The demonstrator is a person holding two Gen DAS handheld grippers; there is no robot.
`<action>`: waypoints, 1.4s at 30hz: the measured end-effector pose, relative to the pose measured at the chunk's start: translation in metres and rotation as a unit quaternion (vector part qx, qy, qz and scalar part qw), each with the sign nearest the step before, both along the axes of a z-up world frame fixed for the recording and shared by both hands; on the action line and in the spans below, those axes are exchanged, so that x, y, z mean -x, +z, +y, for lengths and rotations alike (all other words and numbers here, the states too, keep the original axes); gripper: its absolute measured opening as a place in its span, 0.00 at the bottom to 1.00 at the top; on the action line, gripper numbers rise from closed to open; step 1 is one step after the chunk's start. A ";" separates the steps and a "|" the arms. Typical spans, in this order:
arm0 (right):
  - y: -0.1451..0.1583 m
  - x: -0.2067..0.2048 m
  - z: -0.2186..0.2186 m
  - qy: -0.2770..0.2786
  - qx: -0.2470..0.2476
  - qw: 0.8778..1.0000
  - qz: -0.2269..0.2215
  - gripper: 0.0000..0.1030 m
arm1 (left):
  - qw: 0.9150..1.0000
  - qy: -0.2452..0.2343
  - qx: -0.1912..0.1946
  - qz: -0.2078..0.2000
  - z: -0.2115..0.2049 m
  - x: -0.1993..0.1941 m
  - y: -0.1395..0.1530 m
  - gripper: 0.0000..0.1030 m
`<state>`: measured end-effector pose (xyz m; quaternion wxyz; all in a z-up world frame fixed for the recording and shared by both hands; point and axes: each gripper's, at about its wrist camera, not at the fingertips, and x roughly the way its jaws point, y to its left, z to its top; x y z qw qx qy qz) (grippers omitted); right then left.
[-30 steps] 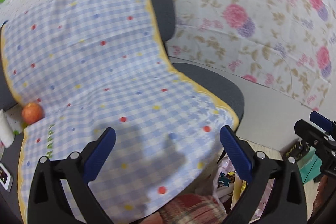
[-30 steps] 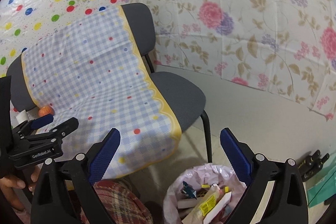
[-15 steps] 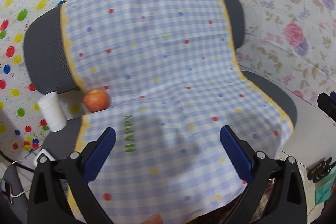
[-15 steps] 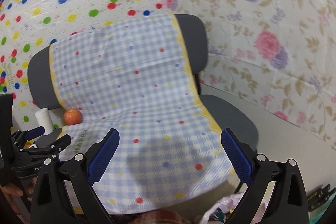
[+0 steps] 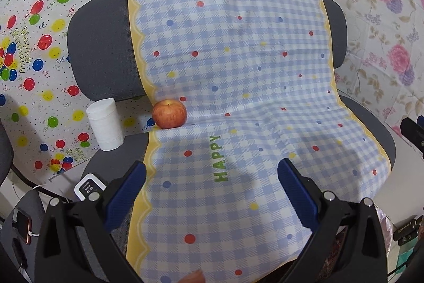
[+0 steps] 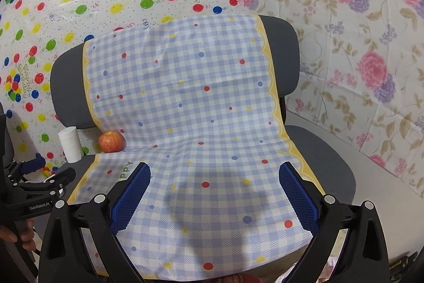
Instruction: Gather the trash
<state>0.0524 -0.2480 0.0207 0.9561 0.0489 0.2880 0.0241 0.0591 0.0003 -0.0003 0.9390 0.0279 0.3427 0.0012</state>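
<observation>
Balloon-print sheeting backs one grey chair [image 5: 100,44] draped in blue gingham cloth [image 5: 238,97], with one red apple [image 5: 169,113] and one white paper roll [image 5: 106,127] at the seat's rear. Left gripper [image 5: 212,190] and right gripper [image 6: 214,192] both gape wide, empty. Only the left view shows the white device [image 5: 87,186].

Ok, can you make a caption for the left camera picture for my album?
Open left gripper faces a chair draped in checked cloth, apple and white roll at the back.

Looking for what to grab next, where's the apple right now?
The apple sits at the back of the chair seat, on the checked cloth's left edge, right of the white paper roll.
</observation>
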 end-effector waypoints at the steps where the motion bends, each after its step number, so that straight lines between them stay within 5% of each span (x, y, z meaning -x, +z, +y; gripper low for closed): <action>1: 0.000 0.000 0.000 0.000 0.000 1.000 0.000 0.94 | 1.000 0.001 0.001 -0.002 0.000 -0.001 0.001 0.94; 42: -0.003 0.004 -0.008 -0.008 -0.007 1.000 0.001 0.94 | 1.000 0.015 0.003 -0.003 0.007 -0.011 0.004 0.94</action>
